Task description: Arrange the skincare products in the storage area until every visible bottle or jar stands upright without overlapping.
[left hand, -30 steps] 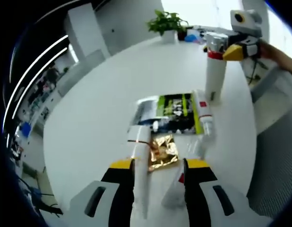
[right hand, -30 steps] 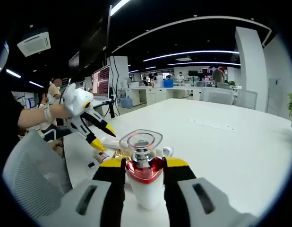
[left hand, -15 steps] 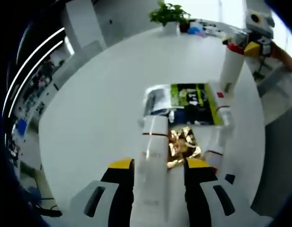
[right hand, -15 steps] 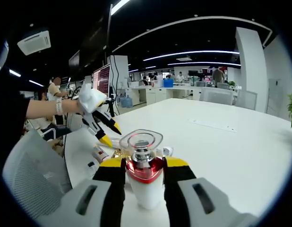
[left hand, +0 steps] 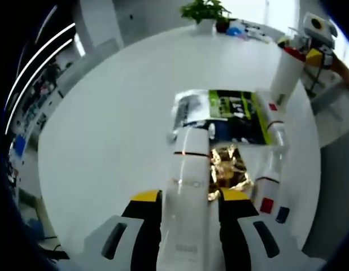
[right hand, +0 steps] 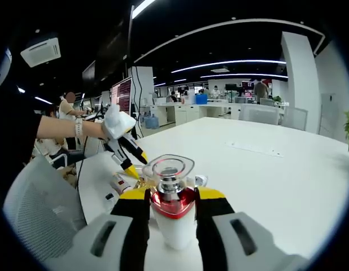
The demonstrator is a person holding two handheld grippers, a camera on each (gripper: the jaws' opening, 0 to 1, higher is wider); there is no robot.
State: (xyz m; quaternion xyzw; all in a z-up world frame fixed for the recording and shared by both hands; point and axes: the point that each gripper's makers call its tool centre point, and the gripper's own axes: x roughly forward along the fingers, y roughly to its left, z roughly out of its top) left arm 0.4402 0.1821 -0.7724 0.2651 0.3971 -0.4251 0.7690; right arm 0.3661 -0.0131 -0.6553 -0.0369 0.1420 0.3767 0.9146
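- Office surroundings are seen beyond a white desk (left hand: 107, 124), on which the skincare products are gathered.
- A white tube (left hand: 188, 186) is clamped between the jaws of the left tool (left hand: 186, 200), lying along them.
- Just past the tube, a gold foil packet (left hand: 228, 172) and a green-and-black packet (left hand: 234, 113) lie flat on the desk.
- A white bottle with a red collar (right hand: 173, 217) is gripped at its neck by the closed right tool (right hand: 171, 197), standing upright on the desk.
- The left tool is seen near the bottle in the right gripper view.
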